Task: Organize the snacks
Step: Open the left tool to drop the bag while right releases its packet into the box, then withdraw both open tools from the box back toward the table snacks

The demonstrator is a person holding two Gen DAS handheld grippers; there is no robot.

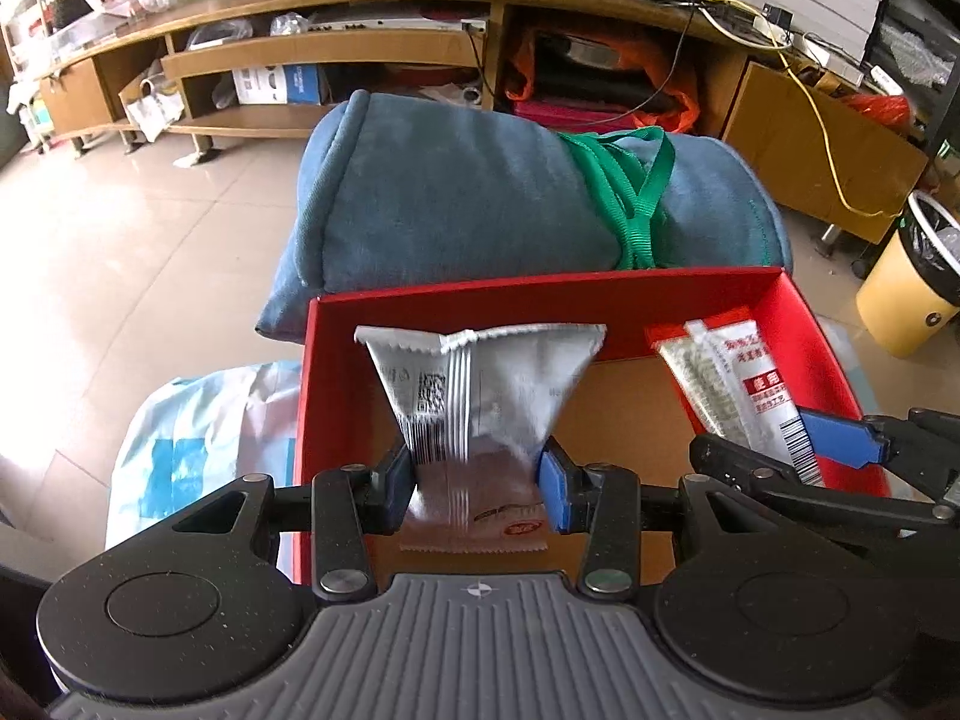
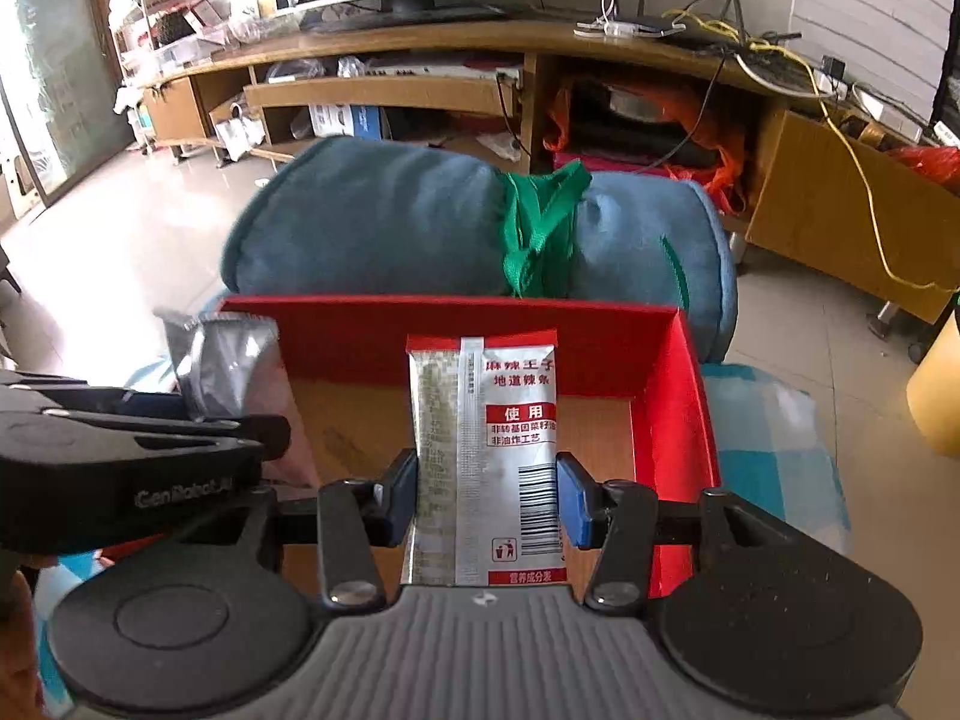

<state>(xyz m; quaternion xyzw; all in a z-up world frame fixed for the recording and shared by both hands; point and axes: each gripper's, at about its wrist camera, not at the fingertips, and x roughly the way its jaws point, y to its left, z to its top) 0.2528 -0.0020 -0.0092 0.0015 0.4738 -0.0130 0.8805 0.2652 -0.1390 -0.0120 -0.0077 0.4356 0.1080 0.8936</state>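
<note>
The left tool (image 1: 477,483) is nearly closed, its two blue pads pinching the lower part of a silver snack packet (image 1: 474,396) from both sides. The packet stands upright between them, its crimped top edge flared wide, a barcode and a square code printed on the side facing back. It hangs over the left half of a red box (image 1: 540,294), above the brown cardboard floor inside.

The right tool (image 2: 487,495) is drawn in just as tightly on a second snack packet (image 2: 489,420), a slimmer silver one with red lettering, a red label band and a barcode near its lower right corner. This one also stands upright, held over the right half of the same red box, close to the box's right wall. From the left wrist view the two tools sit side by side, the right one's blue pad just visible at the edge with its packet leaning slightly.

The box has tall red walls and is open at the top; I can see nothing lying on its floor. Directly behind its far wall lies a rolled blue cushion (image 1: 468,198), bound with a green strap (image 1: 636,198). A white and blue plastic bag (image 1: 198,444) lies to the left of the box. Beyond, a long wooden TV stand (image 1: 336,48) runs along the wall, its shelves cluttered, and a yellow bin (image 1: 906,294) stands on the tiled floor at the far right.
</note>
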